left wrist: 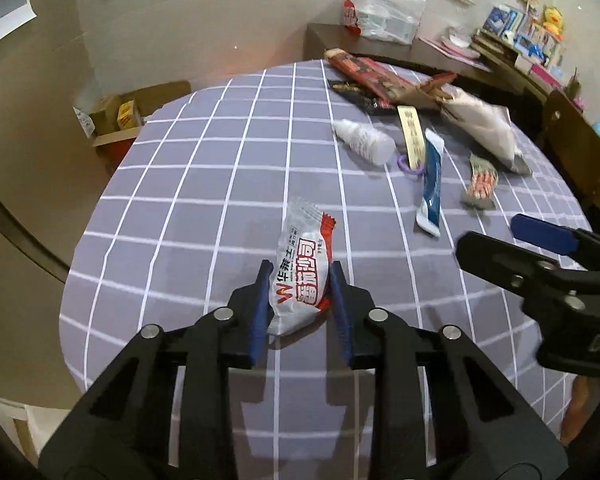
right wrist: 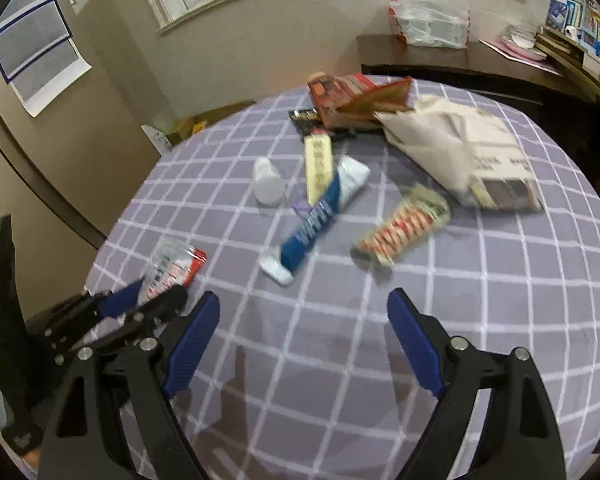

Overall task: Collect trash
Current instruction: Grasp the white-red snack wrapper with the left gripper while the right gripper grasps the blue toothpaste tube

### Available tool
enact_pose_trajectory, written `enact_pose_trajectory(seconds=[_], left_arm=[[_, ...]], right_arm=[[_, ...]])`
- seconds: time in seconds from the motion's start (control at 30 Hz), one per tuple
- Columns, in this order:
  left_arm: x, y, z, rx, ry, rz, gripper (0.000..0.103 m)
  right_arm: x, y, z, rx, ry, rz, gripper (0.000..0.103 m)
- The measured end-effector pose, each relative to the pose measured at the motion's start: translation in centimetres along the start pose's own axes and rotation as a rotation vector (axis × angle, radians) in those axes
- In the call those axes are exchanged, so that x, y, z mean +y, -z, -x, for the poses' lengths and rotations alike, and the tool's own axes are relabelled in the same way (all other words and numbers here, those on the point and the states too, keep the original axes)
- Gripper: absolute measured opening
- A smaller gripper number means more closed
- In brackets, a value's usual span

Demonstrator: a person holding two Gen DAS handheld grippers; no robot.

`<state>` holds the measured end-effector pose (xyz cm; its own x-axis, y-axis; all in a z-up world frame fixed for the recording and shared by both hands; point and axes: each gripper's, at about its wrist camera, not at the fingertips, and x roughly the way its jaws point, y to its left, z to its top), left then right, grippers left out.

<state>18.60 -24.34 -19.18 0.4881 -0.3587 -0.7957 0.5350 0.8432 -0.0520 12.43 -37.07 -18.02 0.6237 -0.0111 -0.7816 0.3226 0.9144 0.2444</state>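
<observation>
Presently, my left hand-held gripper has its 2 blue pads closed against the sides of a white-and-red snack wrapper, which lies on the checked counter near its 6 o'clock edge in the left wrist view. The pads pinch the wrapper across its width at the printed lower half; the crimped end points toward 12 o'clock. I judge the wrapper light, thin and crinkly, likely slippery film, so a hold across the middle should gather it better than a hold on the crimped seam.

My right hand-held gripper hangs with its jaws spread wide and nothing between them. From its view, more trash lies ahead: a blue-and-white tube at 12 o'clock, a red-striped wrapper at 1 o'clock, and a clear small bottle at 11 o'clock. A crumpled paper bag and an orange carton sit farther back. The tube looks soft and squashable; I would take it mid-body.
</observation>
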Motion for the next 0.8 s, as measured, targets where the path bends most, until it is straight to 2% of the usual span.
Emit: enact_pose_trajectory(seconds=[0.17, 0.2, 0.3, 0.37, 0.4, 0.43, 0.53, 0.8], left_arm=[[1.7, -1.4, -0.1, -0.048, -0.014, 0.064, 0.025], [2.1, -1.8, -0.1, -0.056, -0.016, 0.078, 0.025], [2.5, -2.3, 0.2, -0.074, -0.015, 0.096, 0.025], [2.6, -2.3, 0.5, -0.085, -0.009, 0.1, 0.025], [2.5, -2.2, 0.6, -0.089, -0.006, 0.1, 0.025], [2.6, -2.2, 0.8, -0.091, -0.005, 0.101, 0.025], [2.6, -2.0, 1.6, -0.104, -0.008, 0.106, 0.025], [2.4, -0.2, 5.6, -0.147, -0.008, 0.123, 0.025]], right_arm=[[1.1, -1.5, -1.7, -0.007, 0.016, 0.013, 0.084], [1.3, -1.8, -2.3, -0.011, 0.029, 0.02, 0.08], [0.8, -2.6, -3.8, 0.002, 0.067, 0.008, 0.06], [0.9, -2.8, -4.2, -0.01, 0.088, 0.021, 0.04], [1.0, -2.8, -4.2, -0.014, 0.116, 0.035, 0.021], [0.9, -2.8, -4.2, -0.016, 0.114, 0.035, 0.015], [0.3, -2.3, -3.3, -0.021, 0.074, 0.007, 0.012], [0.8, 0.1, 2.0, -0.068, -0.09, -0.044, 0.011]])
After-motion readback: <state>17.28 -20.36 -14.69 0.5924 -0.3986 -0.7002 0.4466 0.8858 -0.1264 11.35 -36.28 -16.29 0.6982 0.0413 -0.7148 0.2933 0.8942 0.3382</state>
